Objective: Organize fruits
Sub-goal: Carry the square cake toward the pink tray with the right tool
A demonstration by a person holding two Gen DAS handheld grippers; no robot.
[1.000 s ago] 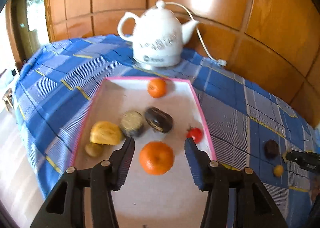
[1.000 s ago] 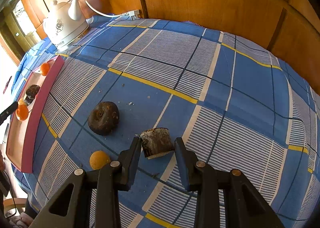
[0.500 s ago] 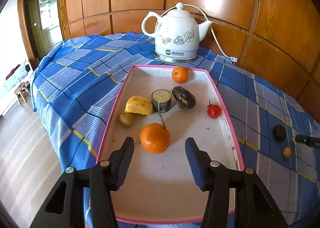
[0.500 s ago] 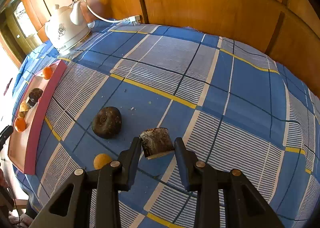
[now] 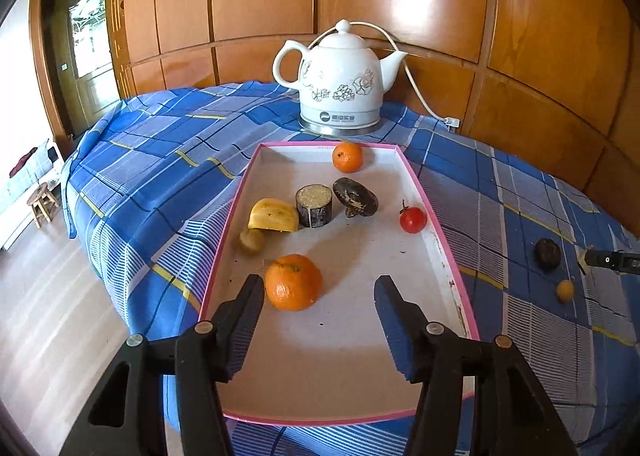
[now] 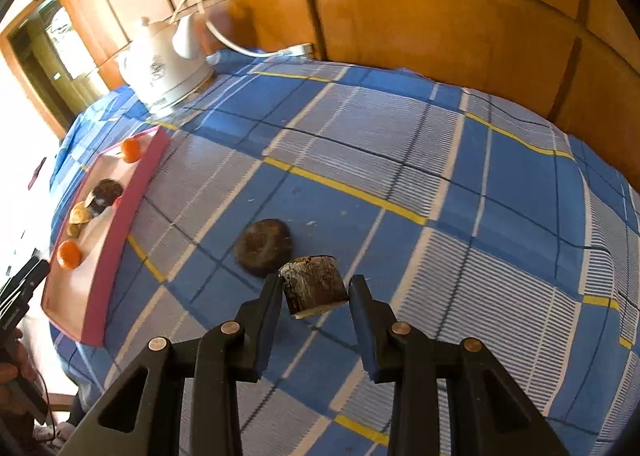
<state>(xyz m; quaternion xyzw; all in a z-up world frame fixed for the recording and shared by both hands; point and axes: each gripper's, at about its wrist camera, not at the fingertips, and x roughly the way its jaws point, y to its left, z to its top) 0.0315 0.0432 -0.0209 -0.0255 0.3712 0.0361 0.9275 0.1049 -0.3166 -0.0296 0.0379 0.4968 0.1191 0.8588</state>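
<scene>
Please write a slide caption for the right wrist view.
Right tongs grip a dark cut fruit chunk above the blue checked cloth.

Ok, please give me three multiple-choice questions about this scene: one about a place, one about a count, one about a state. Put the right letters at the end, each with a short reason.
1. Where does the white kettle stand?
A. inside the tray
B. on the tablecloth beyond the tray's far end
C. on the floor

2. How many orange citrus fruits lie in the pink-rimmed tray?
A. one
B. two
C. four

3. What is the right gripper doing?
A. hanging open and empty
B. shut on the dark cylinder piece
C. shut on a tomato

Answers:
1 B: the kettle sits on the blue checked cloth just past the tray's far rim.
2 B: a small orange lies at the far end and a large orange near the left gripper.
3 B: both pads press the cylinder's sides.
</scene>
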